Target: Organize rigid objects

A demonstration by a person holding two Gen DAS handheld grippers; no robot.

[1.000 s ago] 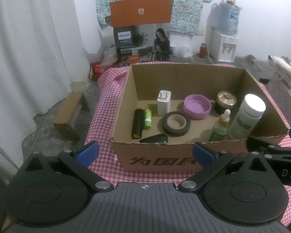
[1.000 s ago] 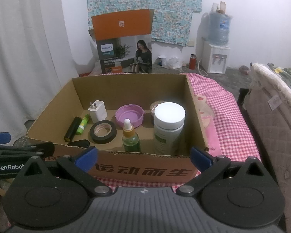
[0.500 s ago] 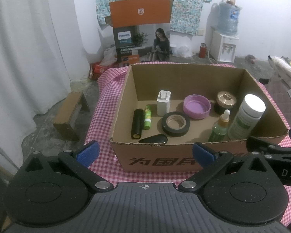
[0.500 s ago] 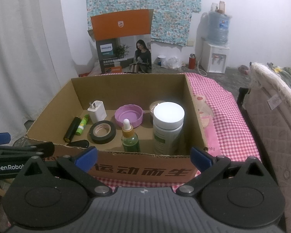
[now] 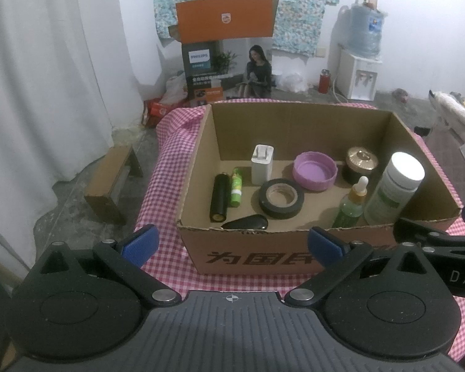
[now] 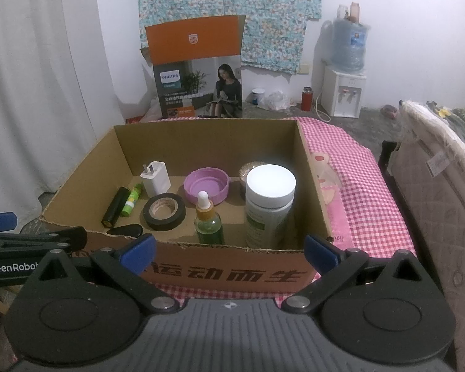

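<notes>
Cardboard forms the open box (image 5: 257,249) that sits on a pink-and-white checked cloth (image 5: 167,170) over the worktop, and every small item lies inside it. Along the box's left side a black cylinder (image 5: 219,197) and a green tube (image 5: 236,191) lie flat, side by side and just about touching, with a dark oval piece (image 5: 246,222) near the front wall. A white charger (image 5: 262,164) stands upright behind them, prongs up. A roll of black tape (image 5: 281,197) lies flat in the middle, and a purple lid (image 5: 315,170) rests open side up just behind it. Toward the right, a jar with a gold lid (image 5: 360,165) stands near the back, a green dropper bottle (image 6: 209,223) stands upright at the front, and a white-capped bottle (image 6: 268,206) stands just beside it, close to the right wall. Both tools hover in front of the box's near wall, outside it. The left gripper (image 5: 231,245) has its blue-tipped fingers (image 5: 139,243) spread wide, holding nothing. The right gripper (image 6: 229,249) likewise has its fingers (image 6: 321,249) wide apart and grips nothing. Behind the box stand a printed carton (image 6: 198,85) with an orange flap and a water dispenser (image 6: 345,71) against the wall.
</notes>
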